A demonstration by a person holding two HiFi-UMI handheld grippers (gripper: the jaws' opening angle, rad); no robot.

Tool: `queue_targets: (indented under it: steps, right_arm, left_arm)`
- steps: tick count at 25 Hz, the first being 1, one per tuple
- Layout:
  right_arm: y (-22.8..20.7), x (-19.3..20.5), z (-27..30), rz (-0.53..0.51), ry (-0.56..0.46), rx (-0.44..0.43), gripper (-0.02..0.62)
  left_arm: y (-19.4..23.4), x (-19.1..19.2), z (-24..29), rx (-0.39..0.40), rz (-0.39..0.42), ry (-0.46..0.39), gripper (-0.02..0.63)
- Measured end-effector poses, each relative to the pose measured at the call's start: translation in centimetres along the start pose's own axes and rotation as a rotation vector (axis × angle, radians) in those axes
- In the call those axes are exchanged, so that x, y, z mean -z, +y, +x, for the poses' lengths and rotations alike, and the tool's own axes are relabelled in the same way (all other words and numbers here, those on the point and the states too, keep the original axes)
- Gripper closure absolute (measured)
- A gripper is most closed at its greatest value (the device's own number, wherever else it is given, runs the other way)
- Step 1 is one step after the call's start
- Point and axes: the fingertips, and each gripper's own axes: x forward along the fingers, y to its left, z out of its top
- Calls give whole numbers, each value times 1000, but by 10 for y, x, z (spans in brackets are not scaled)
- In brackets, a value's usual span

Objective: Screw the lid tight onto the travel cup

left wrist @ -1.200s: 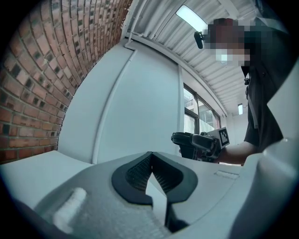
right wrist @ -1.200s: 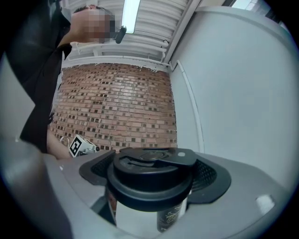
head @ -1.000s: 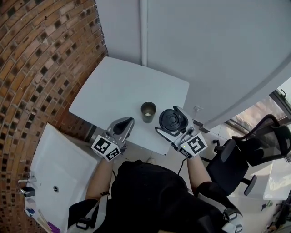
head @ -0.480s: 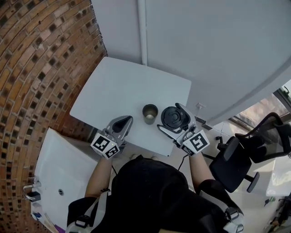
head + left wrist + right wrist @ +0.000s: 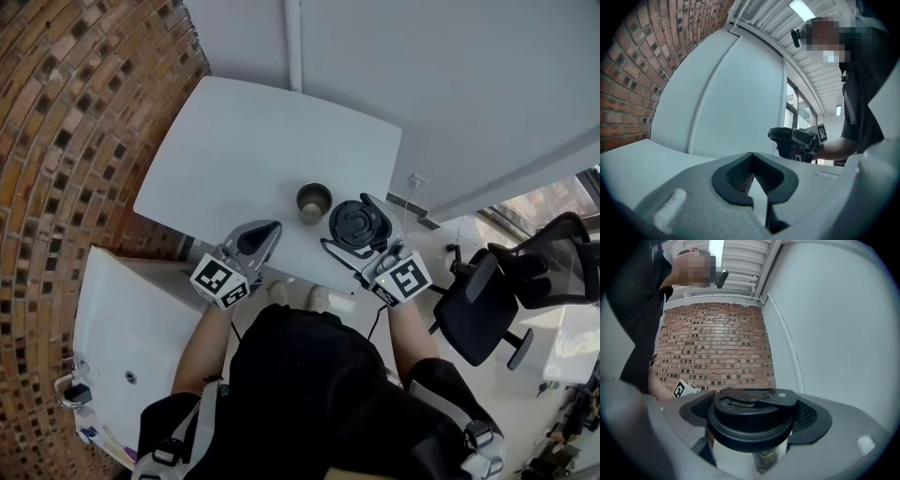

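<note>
A small dark travel cup [image 5: 314, 202] stands open-topped on the white table [image 5: 234, 159], near its front edge. My right gripper [image 5: 352, 225] is shut on the black lid [image 5: 357, 223] and holds it flat, just right of the cup and apart from it. In the right gripper view the lid [image 5: 750, 416] fills the gap between the jaws, and the cup [image 5: 764, 459], with a gold pattern, shows below it. My left gripper [image 5: 265, 232] hovers left of the cup with its jaws shut and empty [image 5: 751, 161]. In the left gripper view the lid [image 5: 782, 135] shows off to the right.
A brick wall [image 5: 66, 112] runs along the left and a white wall [image 5: 450, 84] behind the table. A black office chair [image 5: 511, 295] stands to the right. A white surface [image 5: 122, 328] lies at the lower left, below the table's edge.
The head view has shifted a little. The right gripper with the lid has edged slightly closer to the cup. The left gripper stays shut beside the cup.
</note>
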Motion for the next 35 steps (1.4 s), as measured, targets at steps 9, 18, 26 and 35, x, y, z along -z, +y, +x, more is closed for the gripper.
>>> queue_targets:
  steps: [9, 18, 26, 35]
  right_arm:
    - [-16, 40, 13, 68, 44, 64, 112]
    - [-16, 62, 12, 71, 87, 112, 112]
    - [-21, 63, 6, 26, 100, 150, 112]
    - [-31, 66, -3, 8, 121, 155, 112]
  left_arm:
    - [25, 65, 17, -6, -21, 90, 603]
    - [51, 137, 56, -41, 110, 238, 248]
    - [49, 176, 82, 122, 121, 284, 222]
    - [49, 192, 96, 171, 177, 333, 224]
